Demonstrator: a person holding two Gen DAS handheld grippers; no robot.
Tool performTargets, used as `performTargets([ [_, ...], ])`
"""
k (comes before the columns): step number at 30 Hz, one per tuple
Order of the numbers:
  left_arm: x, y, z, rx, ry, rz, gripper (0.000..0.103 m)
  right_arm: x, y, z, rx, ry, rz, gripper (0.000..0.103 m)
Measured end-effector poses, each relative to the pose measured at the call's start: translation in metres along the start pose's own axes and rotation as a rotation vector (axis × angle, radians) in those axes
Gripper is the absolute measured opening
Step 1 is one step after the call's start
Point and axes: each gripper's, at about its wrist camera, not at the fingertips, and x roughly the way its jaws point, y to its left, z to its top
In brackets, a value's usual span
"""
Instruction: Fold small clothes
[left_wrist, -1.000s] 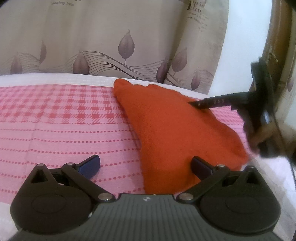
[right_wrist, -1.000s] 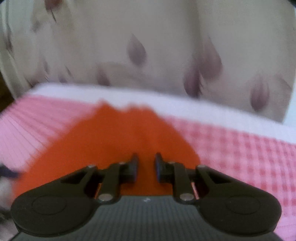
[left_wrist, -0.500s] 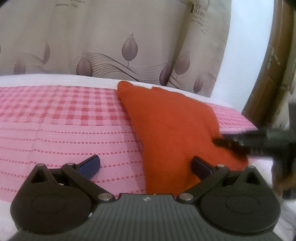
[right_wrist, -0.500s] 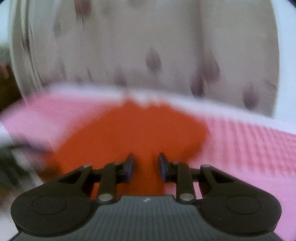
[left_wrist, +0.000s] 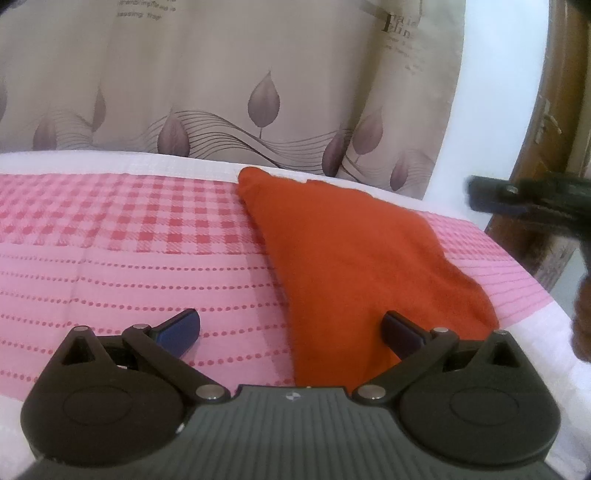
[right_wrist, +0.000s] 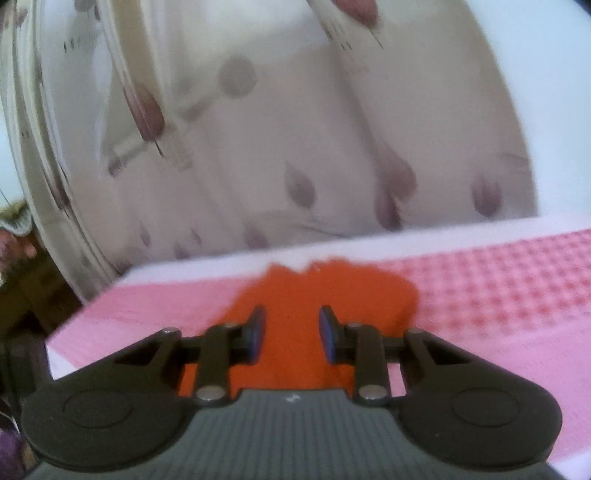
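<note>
An orange cloth (left_wrist: 354, 258) lies folded flat on the pink checked bed cover (left_wrist: 129, 236), toward the right side. My left gripper (left_wrist: 291, 328) is wide open and empty, low over the cover at the cloth's near edge, with its right finger over the cloth. My right gripper (right_wrist: 291, 334) is part open and empty, raised above the cloth (right_wrist: 295, 317) in its blurred view. It also shows in the left wrist view (left_wrist: 524, 201) at the right edge, off the cloth.
A beige curtain with leaf print (left_wrist: 229, 85) hangs behind the bed. A white wall and a brown wooden door frame (left_wrist: 554, 122) stand at the right. The bed's white edge (left_wrist: 554, 332) runs along the right.
My right gripper has lifted off the cloth and pulled back to the right, its jaws a little wider. The left gripper has barely moved.
</note>
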Motion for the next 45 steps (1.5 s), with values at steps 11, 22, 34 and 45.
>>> performTargets([
  [11, -0.001, 0.001, 0.000, -0.007, -0.002, -0.010, 0.103, 0.034, -0.040, -0.041, 0.061, 0.095, -0.170, 0.045],
  [22, 0.007, 0.014, 0.008, -0.062, 0.072, -0.188, 0.103, 0.014, -0.064, -0.064, 0.387, 0.104, 0.041, 0.080],
  [34, 0.071, 0.034, 0.056, -0.030, 0.152, -0.183, 0.103, 0.061, -0.079, -0.047, 0.419, 0.180, 0.203, 0.081],
  [45, 0.095, 0.012, 0.054, 0.102, 0.144, -0.193, 0.103, 0.078, -0.081, -0.035, 0.382, 0.189, 0.212, 0.088],
])
